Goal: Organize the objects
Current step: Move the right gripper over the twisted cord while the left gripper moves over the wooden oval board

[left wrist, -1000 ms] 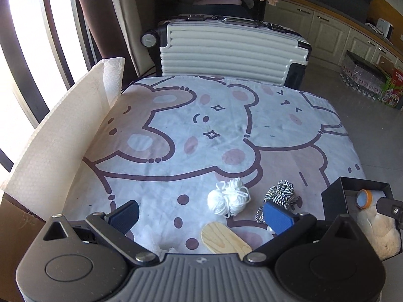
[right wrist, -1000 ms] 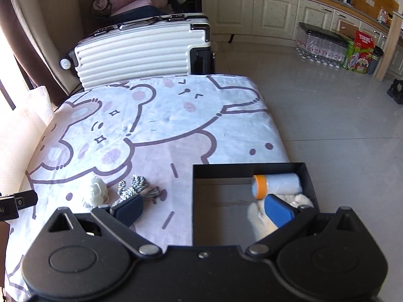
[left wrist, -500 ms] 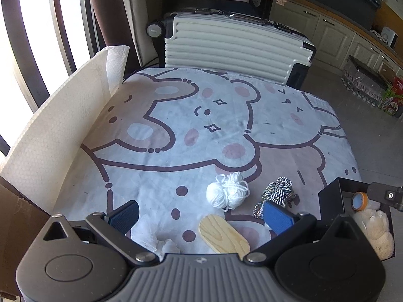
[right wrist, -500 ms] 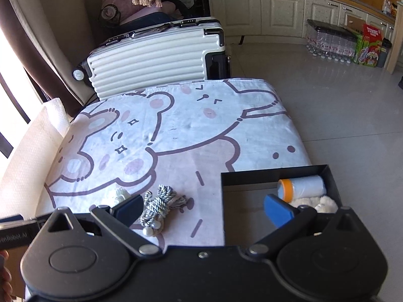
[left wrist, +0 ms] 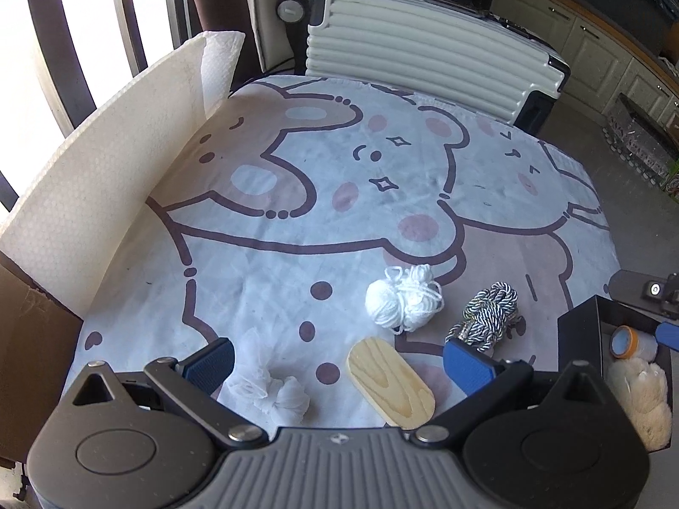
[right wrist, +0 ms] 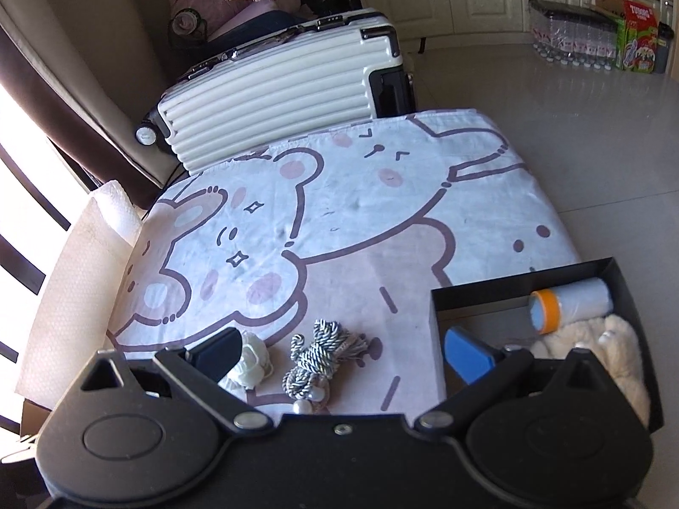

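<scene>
One yarn ball (left wrist: 403, 303), one cord bundle (left wrist: 488, 314), one wooden paddle (left wrist: 392, 381) (one mesh pouch (left wrist: 271, 386)).

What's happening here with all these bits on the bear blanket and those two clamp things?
A person is tidying small items into a black box, holding a two-finger gripper in each hand. Both the left gripper and the right gripper are open and empty. A roll with an orange end and a fluffy cream item already lie in the box. On the blanket a white yarn ball, a striped cord bundle, a wooden piece and a white mesh scrap lie loose.
</scene>
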A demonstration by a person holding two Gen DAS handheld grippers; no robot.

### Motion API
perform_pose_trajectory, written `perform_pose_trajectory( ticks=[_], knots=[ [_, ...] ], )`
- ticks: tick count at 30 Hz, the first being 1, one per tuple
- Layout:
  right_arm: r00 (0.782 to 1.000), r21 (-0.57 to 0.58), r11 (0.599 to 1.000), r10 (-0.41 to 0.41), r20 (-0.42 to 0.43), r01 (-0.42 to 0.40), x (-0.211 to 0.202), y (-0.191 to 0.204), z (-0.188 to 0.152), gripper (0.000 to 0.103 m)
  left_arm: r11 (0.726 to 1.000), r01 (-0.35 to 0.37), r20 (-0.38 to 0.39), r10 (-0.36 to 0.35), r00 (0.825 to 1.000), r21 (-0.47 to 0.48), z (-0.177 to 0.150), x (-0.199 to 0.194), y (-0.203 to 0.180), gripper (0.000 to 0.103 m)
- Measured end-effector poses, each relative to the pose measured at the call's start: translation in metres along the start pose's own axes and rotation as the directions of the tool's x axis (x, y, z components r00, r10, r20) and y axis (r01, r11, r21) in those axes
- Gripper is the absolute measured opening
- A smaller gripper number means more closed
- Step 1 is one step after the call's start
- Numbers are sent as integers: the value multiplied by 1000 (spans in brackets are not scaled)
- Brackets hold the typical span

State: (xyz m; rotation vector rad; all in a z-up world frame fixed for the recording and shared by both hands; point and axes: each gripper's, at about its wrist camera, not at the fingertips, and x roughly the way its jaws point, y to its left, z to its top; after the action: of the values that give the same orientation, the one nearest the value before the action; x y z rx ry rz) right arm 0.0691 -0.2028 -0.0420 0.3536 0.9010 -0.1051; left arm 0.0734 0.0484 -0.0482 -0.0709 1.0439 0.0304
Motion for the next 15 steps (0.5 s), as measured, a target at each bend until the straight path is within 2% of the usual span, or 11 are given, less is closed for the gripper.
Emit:
perform_pose_trajectory(
  ticks=[5, 9, 15],
  knots=[
    [999, 11, 1000, -15, -29, 15, 19, 1, 3, 102, 1000, -5, -10, 5, 1000, -5, 2, 6, -1, 103],
    [998, 18, 1000, -3, -65, 4, 35, 1, 5, 96, 1000, -15, -43, 14, 999, -21, 2, 15, -2, 103],
    [996, 11, 1000, -6, -92, 7, 54, 3, 8, 91, 994, -22, -118, 9, 993, -111, 0, 35, -1, 103]
  ],
)
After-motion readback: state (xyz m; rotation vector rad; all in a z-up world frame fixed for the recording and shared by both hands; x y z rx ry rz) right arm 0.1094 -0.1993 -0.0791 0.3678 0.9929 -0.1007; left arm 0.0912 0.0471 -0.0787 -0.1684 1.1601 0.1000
